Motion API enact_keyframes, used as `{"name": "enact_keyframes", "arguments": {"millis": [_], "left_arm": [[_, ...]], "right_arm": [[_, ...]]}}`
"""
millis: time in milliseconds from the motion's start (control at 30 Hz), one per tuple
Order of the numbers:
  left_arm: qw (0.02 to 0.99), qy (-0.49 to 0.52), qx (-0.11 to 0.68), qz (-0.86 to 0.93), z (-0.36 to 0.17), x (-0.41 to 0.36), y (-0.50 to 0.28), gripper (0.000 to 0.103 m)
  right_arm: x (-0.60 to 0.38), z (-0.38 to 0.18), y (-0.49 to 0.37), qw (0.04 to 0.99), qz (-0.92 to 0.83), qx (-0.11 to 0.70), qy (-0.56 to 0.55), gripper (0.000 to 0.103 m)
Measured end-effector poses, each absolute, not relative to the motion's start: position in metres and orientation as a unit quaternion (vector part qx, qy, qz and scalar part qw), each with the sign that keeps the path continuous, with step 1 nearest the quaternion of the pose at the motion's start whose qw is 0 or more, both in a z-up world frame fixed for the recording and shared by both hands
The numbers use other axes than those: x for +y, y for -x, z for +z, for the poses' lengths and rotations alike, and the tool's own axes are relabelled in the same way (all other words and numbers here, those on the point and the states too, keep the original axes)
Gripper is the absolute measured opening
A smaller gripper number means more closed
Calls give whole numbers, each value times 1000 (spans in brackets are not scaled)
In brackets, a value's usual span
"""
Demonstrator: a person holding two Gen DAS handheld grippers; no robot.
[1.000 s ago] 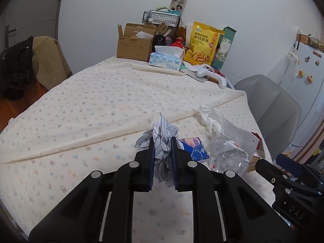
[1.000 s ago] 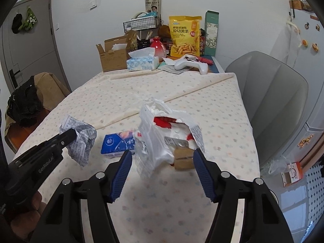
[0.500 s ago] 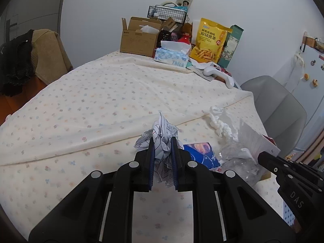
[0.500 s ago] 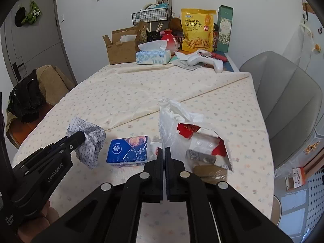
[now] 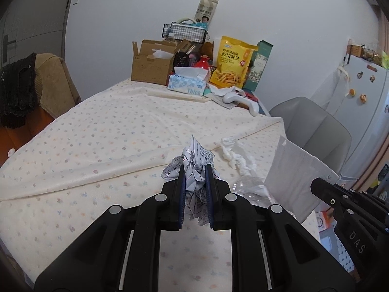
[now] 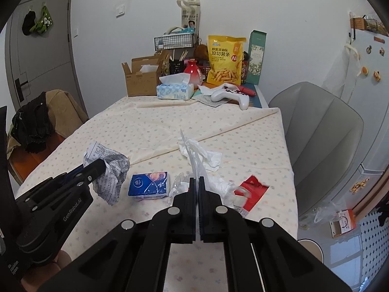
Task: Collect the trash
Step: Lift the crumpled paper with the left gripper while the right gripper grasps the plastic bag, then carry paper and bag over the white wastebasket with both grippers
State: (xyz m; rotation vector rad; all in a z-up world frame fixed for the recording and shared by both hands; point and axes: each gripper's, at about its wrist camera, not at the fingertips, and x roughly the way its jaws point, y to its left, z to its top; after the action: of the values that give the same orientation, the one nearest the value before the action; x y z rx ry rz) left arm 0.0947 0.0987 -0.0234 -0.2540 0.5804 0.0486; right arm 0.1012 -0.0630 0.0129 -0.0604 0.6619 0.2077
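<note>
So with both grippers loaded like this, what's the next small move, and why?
Probably bring the crumpled paper in the left gripper over to the thin white plastic bag pinched edge-on by the right gripper. The bag hangs flat with no visible opening, so it likely needs spreading first. A blue tissue pack and red wrapper lie on the tablecloth.

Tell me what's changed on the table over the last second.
The right gripper closed on the white plastic bag and lifted its edge; trash such as the red wrapper now lies spilled on the table. The left gripper still clamps the crumpled paper.
</note>
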Motion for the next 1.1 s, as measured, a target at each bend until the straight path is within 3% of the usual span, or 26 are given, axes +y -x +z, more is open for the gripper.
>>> {"name": "enact_keyframes", "arguments": {"millis": [600, 1100], "left_arm": [[962, 106, 252, -8, 12, 55, -59, 15], [956, 71, 271, -81, 3, -31, -60, 15]], "right_arm": [[-114, 60, -46, 958, 96, 269, -9, 3], [-188, 34, -22, 957, 18, 291, -17, 3]]}}
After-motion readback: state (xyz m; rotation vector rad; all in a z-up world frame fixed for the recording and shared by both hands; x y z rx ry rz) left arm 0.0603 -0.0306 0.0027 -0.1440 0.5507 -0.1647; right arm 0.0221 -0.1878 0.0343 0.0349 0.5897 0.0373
